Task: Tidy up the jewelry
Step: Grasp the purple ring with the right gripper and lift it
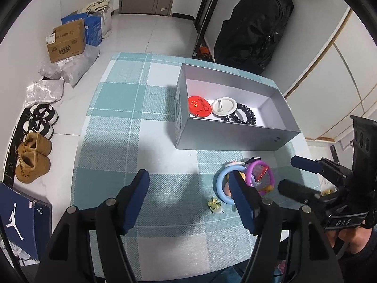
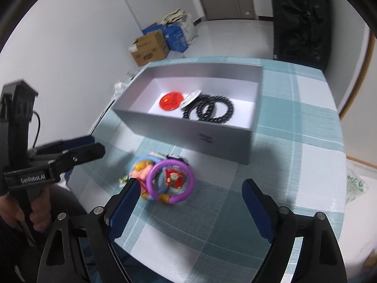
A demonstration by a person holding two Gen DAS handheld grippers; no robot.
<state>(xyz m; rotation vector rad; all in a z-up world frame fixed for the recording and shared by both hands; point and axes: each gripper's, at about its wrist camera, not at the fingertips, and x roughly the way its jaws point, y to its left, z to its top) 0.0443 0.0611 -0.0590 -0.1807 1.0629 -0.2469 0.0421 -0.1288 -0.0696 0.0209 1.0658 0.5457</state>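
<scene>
An open grey box stands on the teal checked cloth. It holds a red badge, a white badge and a black bead bracelet. In front of the box lies a small pile: a purple ring, a blue ring and cartoon charms. A yellow flower clip rests beside it. My left gripper hovers open, left of the pile, holding nothing. My right gripper is open just above the pile, not touching it.
The table's edges run close on the left and right of the cloth. On the floor to the left are shoes, cardboard boxes and plastic bags. A black bag stands behind the table. A person's hand holds the left gripper's handle.
</scene>
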